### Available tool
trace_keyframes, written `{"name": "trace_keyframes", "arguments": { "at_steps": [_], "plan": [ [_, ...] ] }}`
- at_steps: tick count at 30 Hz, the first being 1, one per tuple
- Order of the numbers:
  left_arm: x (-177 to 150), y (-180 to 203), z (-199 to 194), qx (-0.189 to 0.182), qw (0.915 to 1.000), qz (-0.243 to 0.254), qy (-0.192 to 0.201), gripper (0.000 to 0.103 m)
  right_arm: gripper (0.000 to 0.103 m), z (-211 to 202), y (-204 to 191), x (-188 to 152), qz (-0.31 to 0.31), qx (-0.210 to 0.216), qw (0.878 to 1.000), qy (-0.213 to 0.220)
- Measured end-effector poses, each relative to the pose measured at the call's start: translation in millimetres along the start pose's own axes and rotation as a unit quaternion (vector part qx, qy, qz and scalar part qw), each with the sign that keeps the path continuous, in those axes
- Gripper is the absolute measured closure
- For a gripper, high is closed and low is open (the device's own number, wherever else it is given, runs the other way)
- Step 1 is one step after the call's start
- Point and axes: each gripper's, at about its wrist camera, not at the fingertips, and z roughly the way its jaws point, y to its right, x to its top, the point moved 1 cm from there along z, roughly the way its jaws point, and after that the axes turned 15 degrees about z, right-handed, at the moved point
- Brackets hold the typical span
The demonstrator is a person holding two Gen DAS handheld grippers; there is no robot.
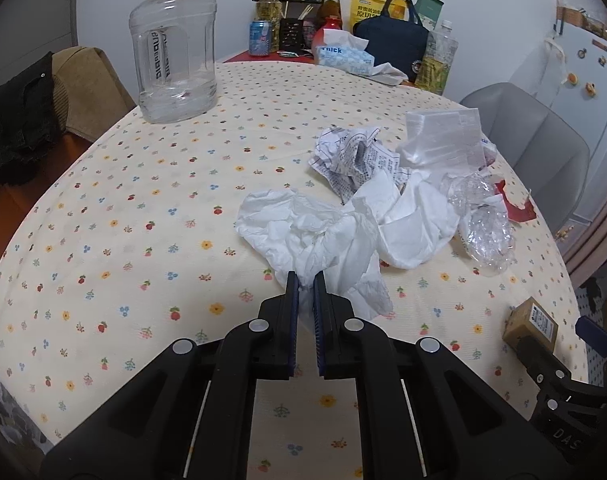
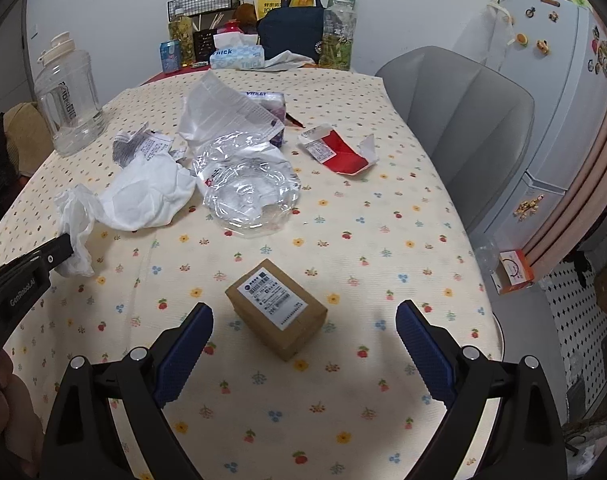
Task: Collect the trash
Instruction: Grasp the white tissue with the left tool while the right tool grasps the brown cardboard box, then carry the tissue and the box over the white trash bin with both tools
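Between its closed fingers, the left gripper (image 1: 306, 286) pinches a white plastic bag (image 1: 323, 236), probably to receive trash. Directly ahead of the right gripper (image 2: 303, 320), whose fingers are spread wide, sits a cardboard box (image 2: 277, 308), apparently next.

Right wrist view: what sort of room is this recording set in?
Most likely a home kitchen or dining corner: a table under a floral tablecloth, a fridge dotted with magnets, and drink bottles and a tissue box along the far wall.
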Motion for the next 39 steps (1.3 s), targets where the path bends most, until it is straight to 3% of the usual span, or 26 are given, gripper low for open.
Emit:
{"name": "trace_keyframes", "arguments": {
  "at_steps": [1, 3, 4, 7, 24, 39],
  "plan": [
    [0, 0, 0, -0.001, 1.0000, 0.000, -0.001, 0.095, 0.016, 1, 0, 0, 0.001, 0.004, 1.000, -0.001],
    [1, 2, 0, -0.003, 1.0000, 0.003, -0.001, 0.095, 0.036, 6, 0, 1, 0.004, 0.015, 1.000, -0.013],
    [1, 5, 0, -0.004, 1.0000, 0.005, 0.000, 0.095, 0.054, 8, 1, 1, 0.007, 0.022, 0.999, -0.024],
    [3, 13, -3, -0.008, 0.9999, 0.013, 0.003, 0.095, 0.064, 6, 5, 1, 0.016, 0.037, 0.999, -0.033],
    [35, 100, -32, -0.060, 0.9940, 0.075, 0.054, 0.095, 0.065, -35, 77, 20, 0.077, 0.026, 0.996, 0.027],
    [57, 188, -34, -0.097, 0.9845, 0.132, 0.063, 0.095, 0.065, -44, 162, 37, 0.143, -0.007, 0.988, 0.056]
  ]
}}
